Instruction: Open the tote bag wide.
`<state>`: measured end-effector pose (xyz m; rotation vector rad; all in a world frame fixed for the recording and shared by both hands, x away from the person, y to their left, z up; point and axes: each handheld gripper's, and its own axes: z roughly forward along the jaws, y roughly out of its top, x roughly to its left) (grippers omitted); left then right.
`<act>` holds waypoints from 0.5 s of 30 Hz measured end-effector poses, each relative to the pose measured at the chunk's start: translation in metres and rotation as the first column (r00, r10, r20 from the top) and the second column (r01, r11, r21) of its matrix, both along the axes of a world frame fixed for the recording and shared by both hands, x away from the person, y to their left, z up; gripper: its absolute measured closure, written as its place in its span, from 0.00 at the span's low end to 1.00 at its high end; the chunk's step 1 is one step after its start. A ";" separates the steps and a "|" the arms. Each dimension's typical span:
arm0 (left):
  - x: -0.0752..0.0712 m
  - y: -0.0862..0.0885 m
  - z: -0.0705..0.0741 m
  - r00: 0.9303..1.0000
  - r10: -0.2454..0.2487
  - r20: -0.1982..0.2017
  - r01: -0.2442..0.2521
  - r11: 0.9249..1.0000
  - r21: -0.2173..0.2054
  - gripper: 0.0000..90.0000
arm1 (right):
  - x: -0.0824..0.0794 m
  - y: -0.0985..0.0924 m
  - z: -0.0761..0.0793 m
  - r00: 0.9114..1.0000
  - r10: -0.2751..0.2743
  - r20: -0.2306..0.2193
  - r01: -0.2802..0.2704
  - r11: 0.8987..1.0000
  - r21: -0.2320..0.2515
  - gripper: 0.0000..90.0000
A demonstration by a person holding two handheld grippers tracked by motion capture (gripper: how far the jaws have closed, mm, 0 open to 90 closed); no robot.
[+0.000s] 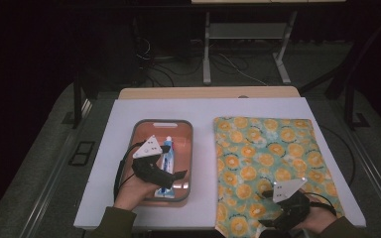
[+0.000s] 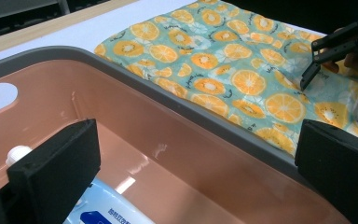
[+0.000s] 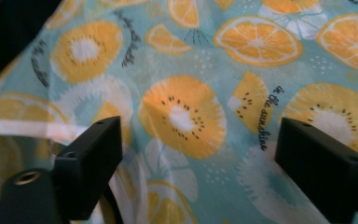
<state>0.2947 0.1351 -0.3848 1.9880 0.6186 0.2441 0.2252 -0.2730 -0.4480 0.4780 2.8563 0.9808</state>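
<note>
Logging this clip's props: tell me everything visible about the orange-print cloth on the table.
The teal cloth printed with orange and kiwi slices looks like thin woven fabric, with small black script among the fruit. It lies spread nearly flat on the white table top, right of the pink grey-rimmed plastic tray, its near edge hanging past the table's front. The right gripper hovers over its near part with jaws open; whether they touch it cannot be told.

A flat cloth [image 1: 270, 163] printed with orange slices on a teal ground is spread over the right half of the white surface [image 1: 129, 111], its near edge hanging slightly past the front. A blue-and-white tube [image 1: 167, 166] with a white cap is laid lengthwise inside a pink, grey-rimmed tray [image 1: 190, 148] just left of the cloth.
</note>
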 end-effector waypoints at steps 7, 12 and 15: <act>0.000 -0.001 0.000 1.000 0.001 -0.001 -0.001 1.000 0.008 0.00 | 0.000 -0.003 0.004 1.000 0.016 0.005 -0.016 0.999 0.031 0.77; 0.000 -0.002 -0.001 1.000 0.001 -0.001 -0.001 1.000 0.009 0.00 | 0.000 -0.001 0.004 1.000 0.024 -0.012 -0.024 0.999 0.033 0.99; 0.001 -0.002 0.000 1.000 0.001 -0.001 -0.001 1.000 0.009 0.00 | 0.003 -0.002 0.004 0.999 0.017 -0.037 -0.016 0.999 0.046 1.00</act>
